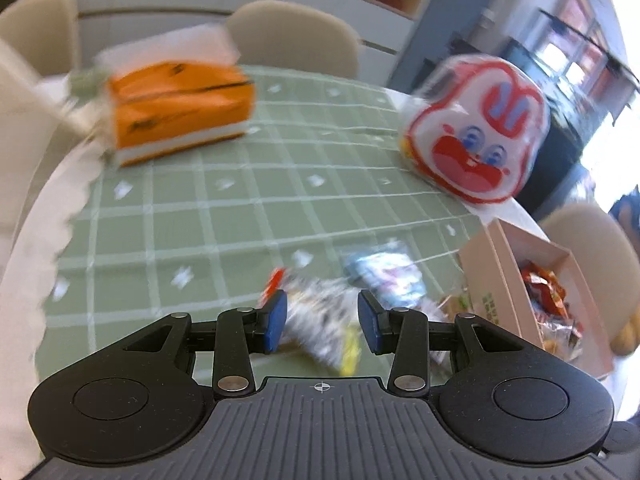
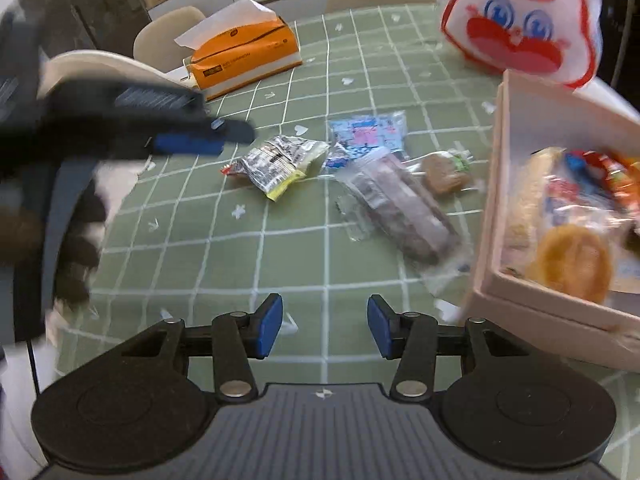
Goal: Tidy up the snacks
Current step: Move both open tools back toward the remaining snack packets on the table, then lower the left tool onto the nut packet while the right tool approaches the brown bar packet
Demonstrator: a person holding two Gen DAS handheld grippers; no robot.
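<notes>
Several wrapped snacks lie loose on the green checked tablecloth (image 2: 240, 264): a black-and-white packet (image 2: 276, 162), a blue-and-pink packet (image 2: 368, 132), a long dark bar in clear wrap (image 2: 400, 208) and a brown cookie (image 2: 444, 174). A pink box (image 2: 492, 200) at the right holds more snacks. My left gripper (image 1: 323, 320) is open, hovering just short of the black-and-white packet (image 1: 320, 320), which shows between its blue pads. In the right wrist view it (image 2: 200, 142) comes in from the left, blurred. My right gripper (image 2: 325, 326) is open over bare cloth, with nothing between its pads.
An orange tissue box (image 2: 244, 56) stands at the far left of the table. A white bag with a red rabbit face (image 2: 520, 20) stands behind the pink box (image 1: 496, 276). Beige chairs (image 1: 296, 36) ring the table. The table's scalloped edge (image 1: 52, 216) curves on the left.
</notes>
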